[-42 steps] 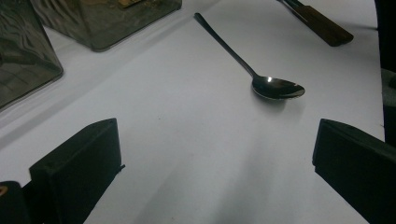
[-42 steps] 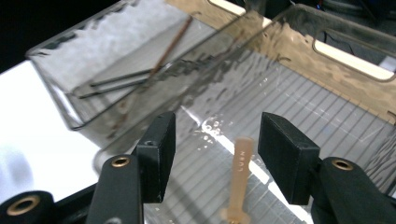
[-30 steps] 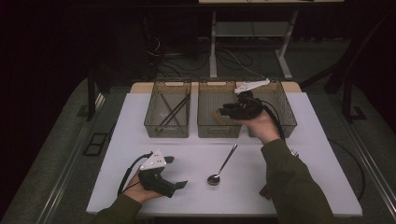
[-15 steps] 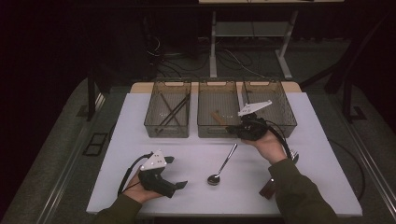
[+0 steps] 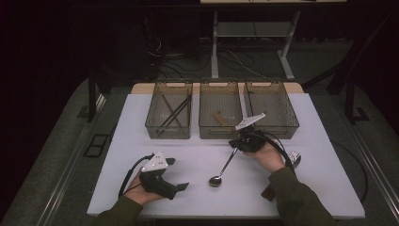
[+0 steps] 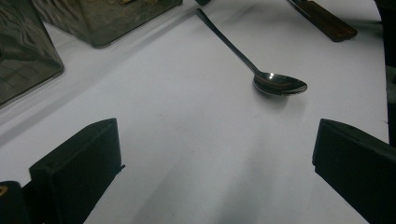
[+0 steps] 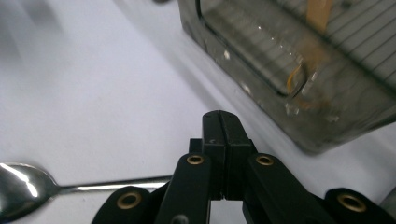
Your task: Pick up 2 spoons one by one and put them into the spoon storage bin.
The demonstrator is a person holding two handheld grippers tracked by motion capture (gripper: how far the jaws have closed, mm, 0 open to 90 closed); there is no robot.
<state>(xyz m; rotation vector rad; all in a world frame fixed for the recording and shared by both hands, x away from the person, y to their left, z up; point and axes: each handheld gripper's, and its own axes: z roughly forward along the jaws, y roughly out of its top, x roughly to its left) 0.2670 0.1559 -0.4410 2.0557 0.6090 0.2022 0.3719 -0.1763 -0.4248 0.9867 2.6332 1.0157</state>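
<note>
White table (image 5: 188, 155), right tongs (image 7: 222, 122) together above spoon (image 7: 70, 186) handle, left tongs (image 6: 210, 163) apart

A lab-like recording room: a white table (image 5: 329, 188) with 3 clear plastic bins (image 5: 168, 115) stands on grey carpet (image 5: 61, 160), with loose cables (image 5: 235, 59) and bare desk legs (image 5: 214, 42) in the dark behind.

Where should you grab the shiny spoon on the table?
Probably the thin straight handle of the spoon, near its middle, coming from above with the jaws across it. It lies flat on the white table, so its sides are easy to pinch. The round bowl is wide and slippery. The right gripper sits shut by the handle's far end.
</note>
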